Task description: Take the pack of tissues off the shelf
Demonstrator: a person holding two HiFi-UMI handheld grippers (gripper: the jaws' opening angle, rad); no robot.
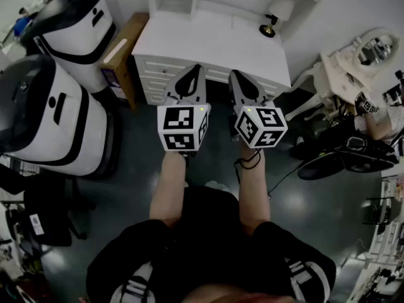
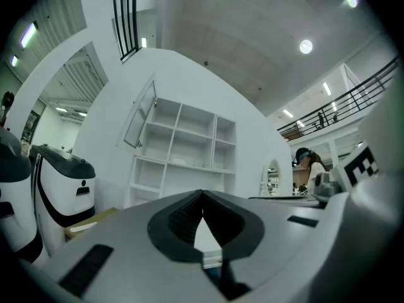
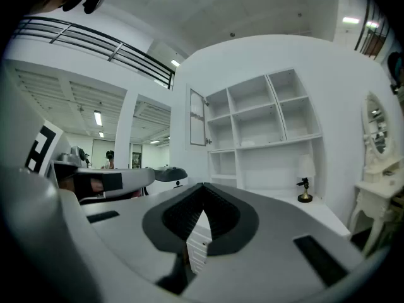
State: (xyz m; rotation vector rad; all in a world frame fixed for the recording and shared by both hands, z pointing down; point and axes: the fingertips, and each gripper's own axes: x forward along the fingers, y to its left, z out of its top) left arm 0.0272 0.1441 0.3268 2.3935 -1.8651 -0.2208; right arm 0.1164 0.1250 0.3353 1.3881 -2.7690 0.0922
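Standing before a white desk (image 1: 208, 43), the person holds the left gripper (image 1: 195, 68) and right gripper (image 1: 235, 74) side by side, level and near each other, both pointing at the desk front. Each gripper view shows the jaws pressed together at the tips with nothing between them. Marker cubes sit on top of both, just ahead of the bare forearms.

A shelf (image 2: 183, 150) of open white compartments rises at the back of the desk, with a small door (image 2: 140, 122) swung open at its upper left. A low pale thing (image 3: 247, 145) lies on the board in the middle column, above the wide lower bay; it looks like the pack, though it is too small to be sure. It is well apart from both grippers.

A small lamp (image 3: 305, 182) stands on the desk's right end. Two big white machines (image 1: 69, 24) with black tops stand to the left, with a cardboard box (image 1: 123, 49) between the nearer-to-desk one and the desk. An ornate white mirror (image 1: 375, 49) stands to the right
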